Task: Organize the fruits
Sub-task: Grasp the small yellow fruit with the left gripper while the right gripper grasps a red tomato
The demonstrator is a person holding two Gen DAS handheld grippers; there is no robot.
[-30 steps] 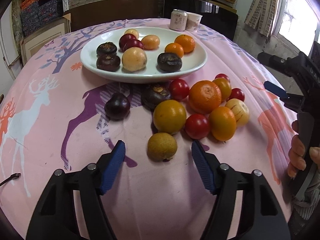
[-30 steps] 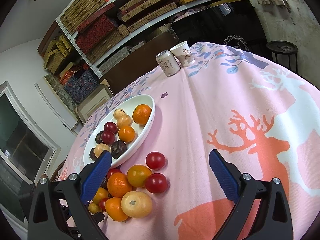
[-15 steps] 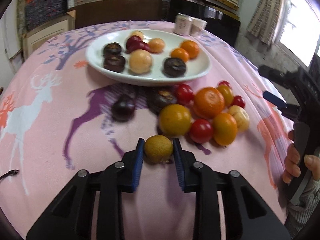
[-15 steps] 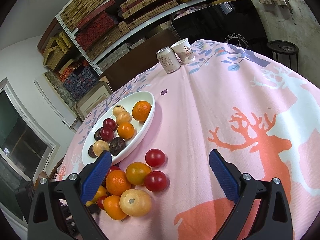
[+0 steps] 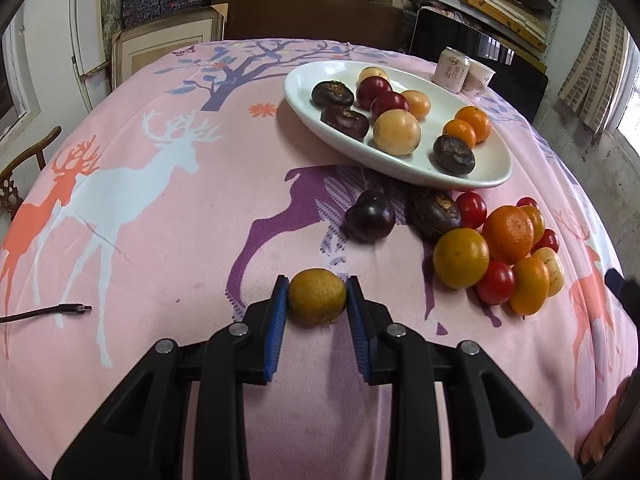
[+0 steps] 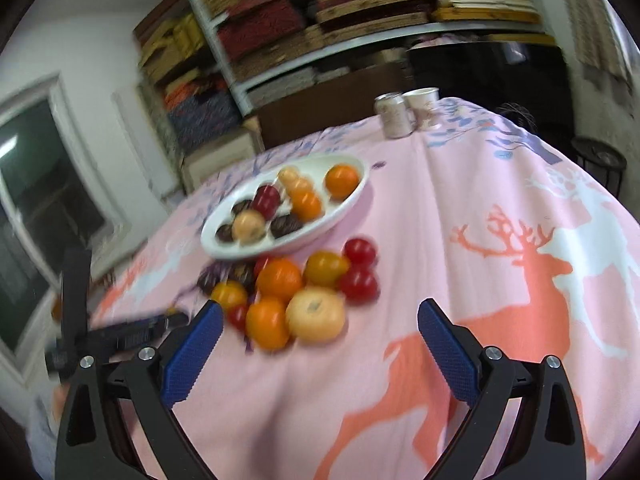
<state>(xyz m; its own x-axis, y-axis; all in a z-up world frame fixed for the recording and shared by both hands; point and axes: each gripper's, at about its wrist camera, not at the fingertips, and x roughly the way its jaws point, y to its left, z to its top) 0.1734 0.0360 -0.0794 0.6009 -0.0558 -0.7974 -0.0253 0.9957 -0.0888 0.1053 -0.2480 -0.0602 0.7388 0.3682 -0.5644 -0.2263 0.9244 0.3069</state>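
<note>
My left gripper (image 5: 317, 297) is shut on a small yellow-brown fruit (image 5: 317, 296), both blue pads pressed against its sides, just over the pink cloth. A white oval plate (image 5: 484, 172) up right holds dark, red, yellow and orange fruits. Below the plate lies a loose pile: a dark plum (image 5: 370, 216), a big yellow-orange fruit (image 5: 461, 258), an orange (image 5: 509, 234) and small red tomatoes (image 5: 495, 288). In the blurred right wrist view my right gripper (image 6: 318, 350) stands open over the cloth, just short of a pale yellow fruit (image 6: 316, 314) in the same pile; the plate (image 6: 224, 246) is beyond.
A drink can (image 5: 452, 70) and a paper cup (image 5: 480, 78) stand at the far edge behind the plate. A black cable end (image 5: 74, 309) lies on the cloth at the left. Shelves and a chair back ring the round table.
My left gripper closed on the yellow-brown fruit and carried it left, away from the pile. The right gripper swung and rolled so the pile now sits between its fingers' line.
</note>
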